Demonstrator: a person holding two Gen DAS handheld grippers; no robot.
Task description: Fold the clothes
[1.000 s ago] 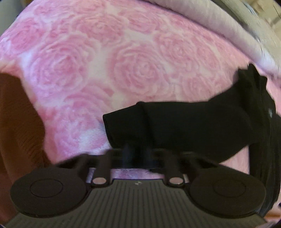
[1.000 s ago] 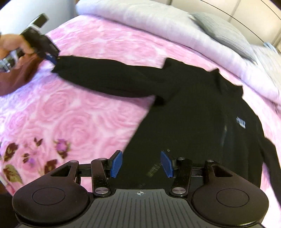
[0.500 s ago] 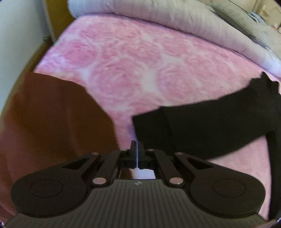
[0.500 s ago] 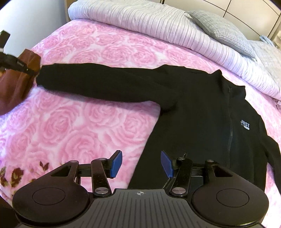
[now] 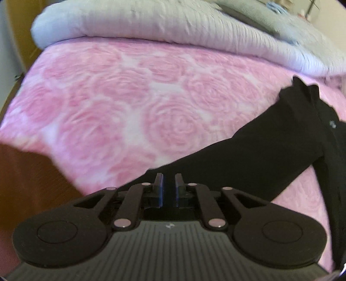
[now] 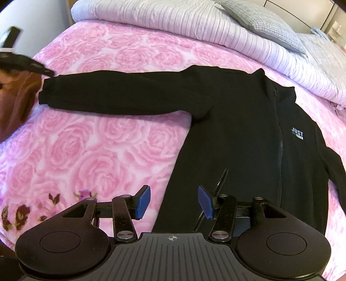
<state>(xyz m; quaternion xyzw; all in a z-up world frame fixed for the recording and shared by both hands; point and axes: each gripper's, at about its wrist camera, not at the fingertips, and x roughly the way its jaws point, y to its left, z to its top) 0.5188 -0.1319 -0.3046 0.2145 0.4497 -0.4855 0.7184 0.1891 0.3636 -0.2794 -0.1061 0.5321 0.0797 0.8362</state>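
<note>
— What do we have under everything here?
— We see a pink quilted bedspread printed with large roses [image 6: 90, 151], and it fills most of both views [image 5: 134, 103].
— And along its far edge?
— We find a pale lilac ribbed blanket, folded in a long roll [image 6: 177, 19], lying across the head of the bed [image 5: 151, 23]. On top of it we make out a grey checked pillow [image 6: 266, 23].
— Anything near the left side?
— We note a rust-brown knitted cloth [image 5: 28, 183] resting on the bedspread's edge, seen also from the right wrist [image 6: 15, 108].
— The print changes low down?
— Yes, we spot darker maroon flowers with leaves [image 6: 19, 211] at the near left corner.
</note>
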